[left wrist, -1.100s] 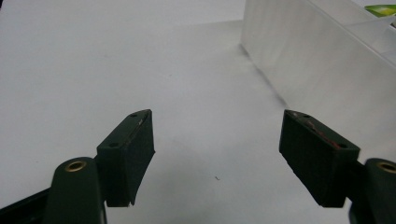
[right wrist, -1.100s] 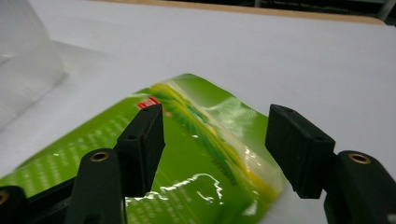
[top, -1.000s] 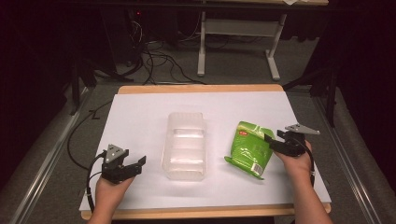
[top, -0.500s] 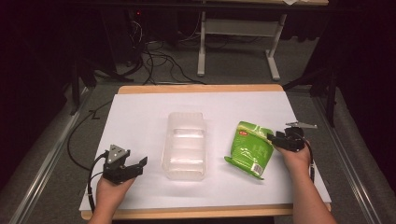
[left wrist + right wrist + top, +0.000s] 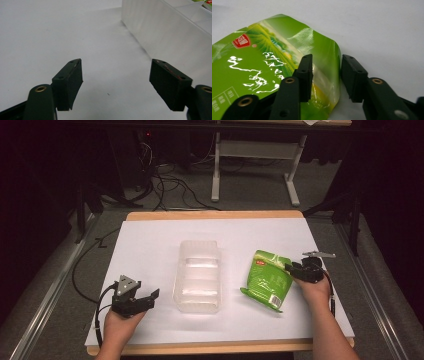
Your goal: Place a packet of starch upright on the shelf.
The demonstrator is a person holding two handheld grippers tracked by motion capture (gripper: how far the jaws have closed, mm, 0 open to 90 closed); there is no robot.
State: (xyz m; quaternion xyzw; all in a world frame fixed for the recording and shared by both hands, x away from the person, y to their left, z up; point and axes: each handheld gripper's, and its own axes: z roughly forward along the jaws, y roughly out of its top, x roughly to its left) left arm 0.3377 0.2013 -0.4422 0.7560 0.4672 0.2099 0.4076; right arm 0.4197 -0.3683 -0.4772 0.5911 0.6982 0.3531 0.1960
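Green pouch (image 5: 266,280) lies flat on the white surface (image 5: 150,245), just right of the clear plastic tub (image 5: 198,275). Right gripper (image 5: 325,75): jaws straddle the pouch's edge, narrowly parted, not yet pressed on it. Left gripper (image 5: 116,85): jaws spread wide, hovering beside the tub wall, holding nothing. Tub looks empty. Likely early: pouch unlifted, grasp and any transfer remain.
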